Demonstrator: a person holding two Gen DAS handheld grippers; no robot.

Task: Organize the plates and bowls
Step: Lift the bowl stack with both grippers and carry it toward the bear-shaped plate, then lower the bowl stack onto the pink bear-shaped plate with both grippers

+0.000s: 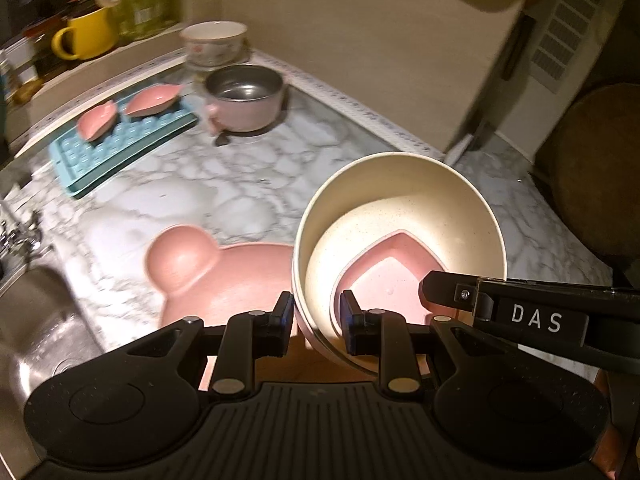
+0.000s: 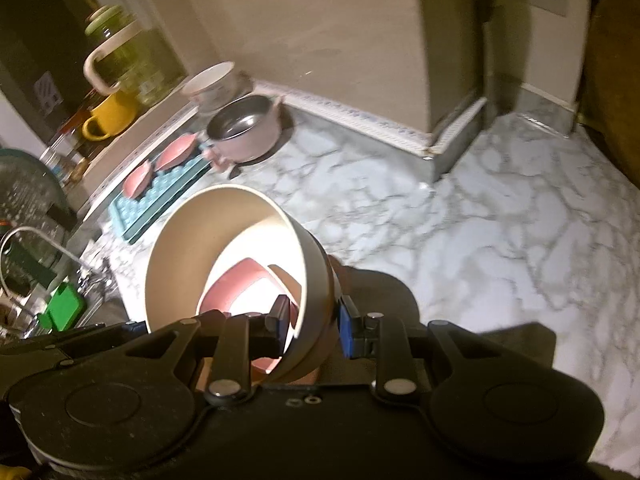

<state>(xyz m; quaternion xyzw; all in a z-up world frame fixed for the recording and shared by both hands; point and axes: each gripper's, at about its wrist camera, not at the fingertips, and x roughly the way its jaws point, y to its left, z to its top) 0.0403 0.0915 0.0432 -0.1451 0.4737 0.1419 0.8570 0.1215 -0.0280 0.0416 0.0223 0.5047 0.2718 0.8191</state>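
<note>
Two black handheld grippers share one load above a grey-veined white marble countertop [image 2: 500, 232]: a stack of nested bowls, tilted toward the cameras. The left gripper [image 1: 316, 320] pinches the near wall of the large cream speckled bowl [image 1: 400, 200], one pad outside the rim and one inside. The right gripper [image 2: 314, 326] clamps the opposite wall of the same bowl the same way, and its black arm marked "DAS" reaches into the left camera's view from the right. Inside the cream bowl sits a smaller cream bowl [image 1: 340, 248], and within that a pink dish with an angular, pointed outline [image 1: 384, 272]. Beneath the stack, seen from the left wrist, a pink bear-shaped plate with a round ear [image 1: 192, 272] rides along, partly hidden by the bowls; how it is supported cannot be told. Farther back on the counter, two small pink leaf-shaped dishes [image 1: 128, 110] rest on a light blue studded tray [image 1: 116, 152]. Just beside the tray stands a pink pot with a steel interior and a side handle [image 1: 244, 100], and behind it a white floral ceramic bowl [image 1: 214, 42] near the wall. A yellow mug [image 1: 86, 36] sits on the ledge at left, and a steel sink [image 1: 36, 328] shows at the left edge.
</note>
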